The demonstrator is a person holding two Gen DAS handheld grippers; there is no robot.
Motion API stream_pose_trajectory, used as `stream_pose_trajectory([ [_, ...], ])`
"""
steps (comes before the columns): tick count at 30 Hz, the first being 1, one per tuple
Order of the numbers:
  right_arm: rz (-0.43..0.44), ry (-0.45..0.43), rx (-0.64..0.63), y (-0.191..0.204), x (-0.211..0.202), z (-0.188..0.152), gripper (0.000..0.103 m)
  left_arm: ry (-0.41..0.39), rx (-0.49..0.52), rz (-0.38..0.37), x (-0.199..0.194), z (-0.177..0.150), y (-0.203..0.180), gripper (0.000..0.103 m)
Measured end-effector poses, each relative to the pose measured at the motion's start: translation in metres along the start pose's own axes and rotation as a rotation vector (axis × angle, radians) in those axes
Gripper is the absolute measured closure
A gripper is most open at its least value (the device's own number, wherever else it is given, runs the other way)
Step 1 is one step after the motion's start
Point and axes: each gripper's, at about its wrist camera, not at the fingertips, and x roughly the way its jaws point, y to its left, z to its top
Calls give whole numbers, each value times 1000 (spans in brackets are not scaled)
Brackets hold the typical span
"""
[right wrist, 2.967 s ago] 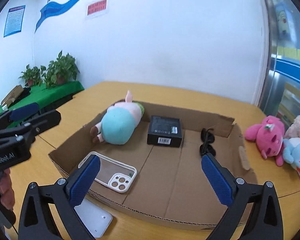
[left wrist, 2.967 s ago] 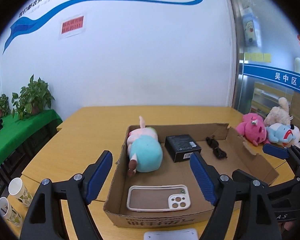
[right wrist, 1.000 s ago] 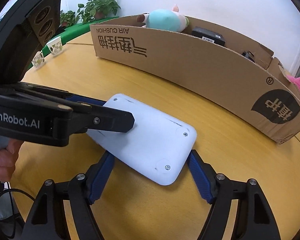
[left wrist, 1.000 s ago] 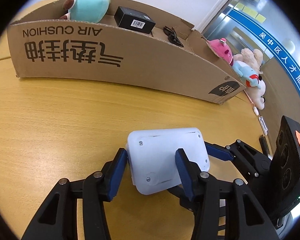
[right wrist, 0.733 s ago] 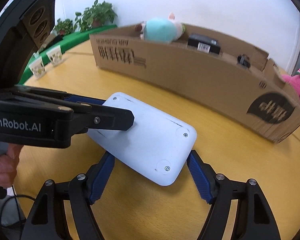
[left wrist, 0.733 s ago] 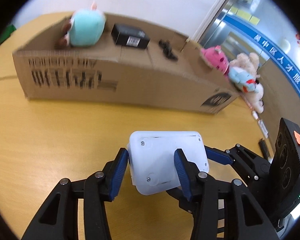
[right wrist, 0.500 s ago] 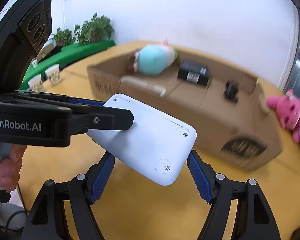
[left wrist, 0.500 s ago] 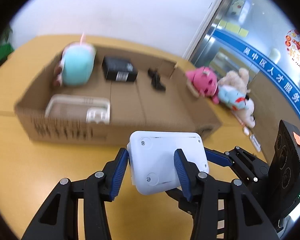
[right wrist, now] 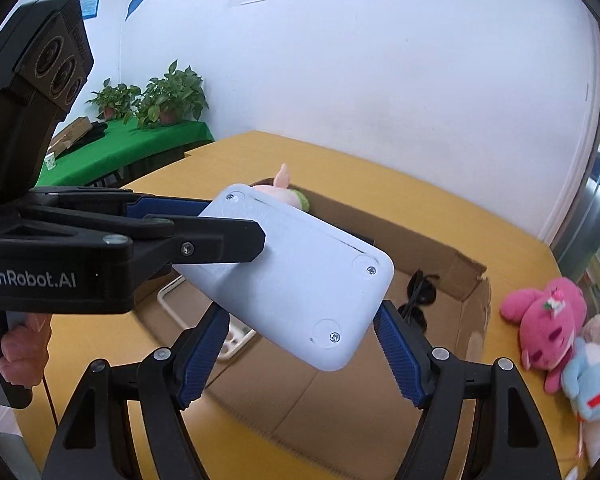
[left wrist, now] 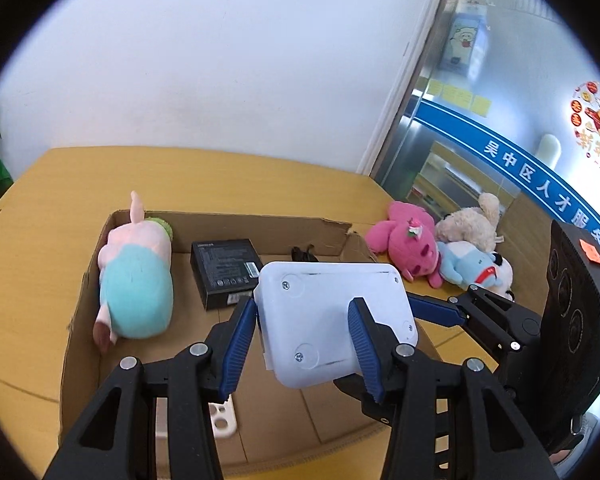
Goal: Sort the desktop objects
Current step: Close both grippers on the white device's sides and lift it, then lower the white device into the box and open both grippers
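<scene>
A flat white plastic casing (left wrist: pixel 332 316) with screws in its face hangs above the open cardboard box (left wrist: pixel 228 220). My left gripper (left wrist: pixel 302 314) is shut on one end of it. My right gripper (right wrist: pixel 302 314) is shut on the other end of the casing (right wrist: pixel 300 280), and its blue finger (left wrist: pixel 432 312) shows in the left wrist view. The left gripper's black finger (right wrist: pixel 220 236) lies across the casing in the right wrist view. In the box lie a teal and pink plush pig (left wrist: pixel 134 292), a black carton (left wrist: pixel 224 272), dark sunglasses (right wrist: pixel 420 292) and a white phone case (left wrist: pixel 224 420).
Pink (left wrist: pixel 408 244), beige (left wrist: pixel 468 224) and blue (left wrist: pixel 468 264) plush toys lie on the yellow table right of the box. A green-covered side table with potted plants (right wrist: pixel 160 96) stands at the far left. A glass door (left wrist: pixel 480 120) is on the right.
Both grippers have lifted the white casing off the table, from in front of the box wall to above the box. The views now look down into the box.
</scene>
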Motion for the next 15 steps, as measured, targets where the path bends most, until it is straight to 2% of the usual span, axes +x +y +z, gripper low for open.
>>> stream_pose_trajectory([
  [4, 38, 54, 15, -20, 39, 20, 30, 57, -3, 22, 37, 17, 20, 56],
  [8, 74, 134, 18, -37, 88, 26, 30, 146, -54, 24, 82, 17, 47, 56],
  [12, 137, 246, 77, -52, 139, 11, 30, 283, -127, 7, 126, 3, 71, 56],
  [15, 197, 349, 124, -58, 170, -6, 29, 361, -127, 20, 147, -11, 77, 56],
])
